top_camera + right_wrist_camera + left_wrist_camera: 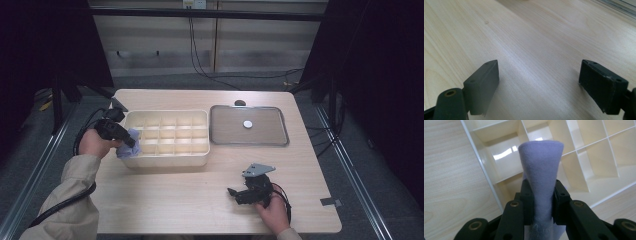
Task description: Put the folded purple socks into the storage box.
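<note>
Left claw [543,195] was clenched on the lilac sock [541,175], long axis pointing at 12 over the divider tray's [170,161] left-end cells; right claw [544,85] sat released on the worktop [529,37].

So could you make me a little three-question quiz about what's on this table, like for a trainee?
1. True or false: the left gripper is shut on the purple cloth.
2. What lies in the metal tray? A) a small white disc B) a spoon C) a cup
3. What is between the jaws of the right gripper?

Key: 1 true. 2 A, the small white disc. 3 Nothing; they stand open over the wooden table.
</note>
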Motion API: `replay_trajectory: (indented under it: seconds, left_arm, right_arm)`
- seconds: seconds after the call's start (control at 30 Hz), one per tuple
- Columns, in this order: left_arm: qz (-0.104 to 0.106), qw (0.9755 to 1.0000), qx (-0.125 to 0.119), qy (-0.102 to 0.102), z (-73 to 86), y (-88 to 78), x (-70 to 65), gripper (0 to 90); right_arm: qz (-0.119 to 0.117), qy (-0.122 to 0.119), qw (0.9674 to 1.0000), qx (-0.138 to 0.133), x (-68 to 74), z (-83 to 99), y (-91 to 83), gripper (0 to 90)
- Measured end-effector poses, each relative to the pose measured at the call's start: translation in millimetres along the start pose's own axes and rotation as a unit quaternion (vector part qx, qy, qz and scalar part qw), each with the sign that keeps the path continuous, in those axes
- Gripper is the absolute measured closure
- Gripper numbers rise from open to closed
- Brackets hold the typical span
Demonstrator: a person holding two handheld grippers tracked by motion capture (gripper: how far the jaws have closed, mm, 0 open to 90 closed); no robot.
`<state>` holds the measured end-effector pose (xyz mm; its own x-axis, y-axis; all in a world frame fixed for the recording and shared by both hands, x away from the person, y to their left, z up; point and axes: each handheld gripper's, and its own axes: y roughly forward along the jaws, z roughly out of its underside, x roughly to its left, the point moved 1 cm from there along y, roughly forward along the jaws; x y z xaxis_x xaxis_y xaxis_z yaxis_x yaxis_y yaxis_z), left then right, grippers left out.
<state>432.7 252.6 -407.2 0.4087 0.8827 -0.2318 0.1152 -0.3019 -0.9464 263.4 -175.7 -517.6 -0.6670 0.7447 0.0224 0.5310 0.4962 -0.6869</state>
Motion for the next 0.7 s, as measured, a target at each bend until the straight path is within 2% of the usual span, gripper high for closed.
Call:
replay_trajectory:
  seconds: [0.7]
  left_arm:
    - [-0.016, 0.9996, 0.021, -0.01, 3.4, 19.9, 1.0, 76.1]
  right_arm:
    - [0.0, -0.002, 1.0, -0.001, -0.2, 0.0, 0.1, 16.1]
